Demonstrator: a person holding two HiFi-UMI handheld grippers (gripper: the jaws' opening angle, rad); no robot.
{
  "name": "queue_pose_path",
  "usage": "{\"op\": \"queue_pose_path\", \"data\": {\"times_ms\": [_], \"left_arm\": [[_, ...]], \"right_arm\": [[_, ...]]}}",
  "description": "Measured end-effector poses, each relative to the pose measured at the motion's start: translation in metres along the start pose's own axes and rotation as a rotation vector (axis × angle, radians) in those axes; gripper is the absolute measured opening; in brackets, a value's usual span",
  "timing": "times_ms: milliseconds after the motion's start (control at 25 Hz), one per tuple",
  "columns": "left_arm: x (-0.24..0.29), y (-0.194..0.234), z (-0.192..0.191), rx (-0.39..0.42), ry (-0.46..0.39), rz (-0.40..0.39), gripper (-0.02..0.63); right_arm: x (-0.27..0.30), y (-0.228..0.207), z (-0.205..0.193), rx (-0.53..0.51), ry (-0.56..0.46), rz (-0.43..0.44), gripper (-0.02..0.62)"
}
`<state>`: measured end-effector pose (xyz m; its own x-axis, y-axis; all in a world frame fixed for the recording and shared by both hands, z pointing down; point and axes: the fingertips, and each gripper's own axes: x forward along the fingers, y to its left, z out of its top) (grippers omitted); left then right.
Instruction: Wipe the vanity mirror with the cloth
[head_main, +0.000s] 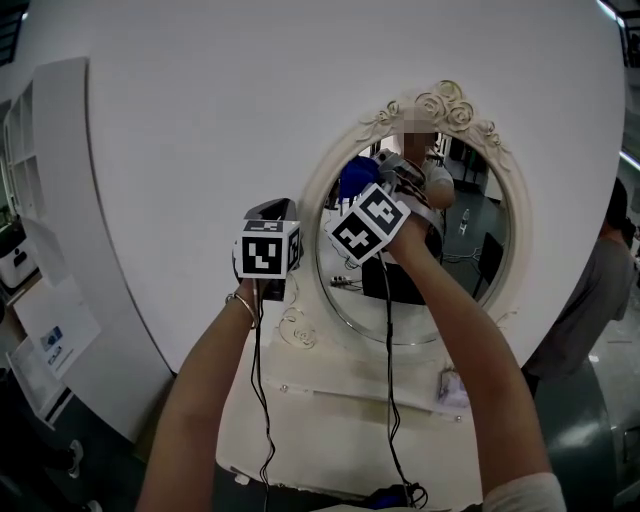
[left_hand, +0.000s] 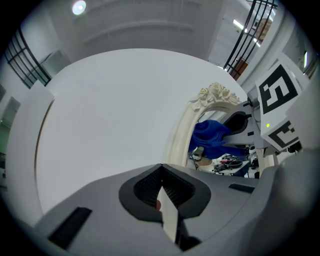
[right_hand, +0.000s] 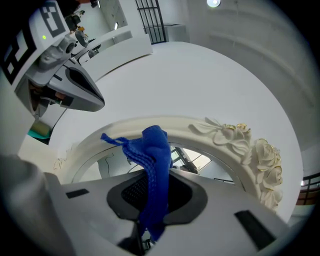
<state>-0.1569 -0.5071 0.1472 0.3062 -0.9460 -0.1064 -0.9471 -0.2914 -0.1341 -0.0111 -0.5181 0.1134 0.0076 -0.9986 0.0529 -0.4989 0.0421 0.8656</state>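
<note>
The wiping step is judged to be in hand. A blue, waffle-textured cloth (head_main: 355, 180) is pinched between the closed jaws of the right hand-held gripper (right_hand: 150, 197). It is held up at the upper left of the glass of the oval vanity mirror (head_main: 480, 235), which stands at centre right of the head view. Whether the cloth is pressed on the glass or held just off it cannot be told.

The left hand-held gripper (left_hand: 165, 192) is seen with its jaws brought together on nothing. In the head view it is placed just beside the left edge of the frame; contact with the frame cannot be confirmed.

For the next move, a light, even sweep across the glass towards the lower and right parts would be called for. Since the mirror stands free on a cream box-shaped base (head_main: 340, 420), steadying it against the push may be needed.

The glass is smooth and strongly reflective. The frame is cream, glossy and moulded, crowned by relief roses (head_main: 445, 105) touched with gold, with scrollwork lower on the left. The cloth is soft and limp, bunched into folds, with a thin loop at one corner. A large, matt white rounded panel (head_main: 200, 150) fills the background.
</note>
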Motion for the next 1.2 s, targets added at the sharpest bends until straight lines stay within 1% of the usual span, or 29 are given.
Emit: {"op": "queue_pose_path", "data": {"times_ms": [320,480,720,960,1200], "left_arm": [[-0.007,0.005,-0.044,-0.026,0.059,0.014,0.006],[-0.011,0.005,-0.078,-0.036,0.103,0.017,0.005],[-0.020,-0.002,-0.135,-0.051,0.166,0.006,0.005],[-0.029,-0.011,-0.183,-0.101,0.212,0.001,0.005],[-0.038,-0.027,-0.233,-0.156,0.262,-0.007,0.005]], "right_arm": [[0.007,0.058,-0.003,-0.067,0.011,0.057,0.066],[0.012,0.088,-0.013,-0.080,0.024,0.096,0.066],[0.017,0.132,-0.031,-0.128,0.042,0.134,0.066],[0.019,0.184,-0.057,-0.143,0.075,0.211,0.066],[0.020,0.237,-0.095,-0.169,0.122,0.282,0.066]]}}
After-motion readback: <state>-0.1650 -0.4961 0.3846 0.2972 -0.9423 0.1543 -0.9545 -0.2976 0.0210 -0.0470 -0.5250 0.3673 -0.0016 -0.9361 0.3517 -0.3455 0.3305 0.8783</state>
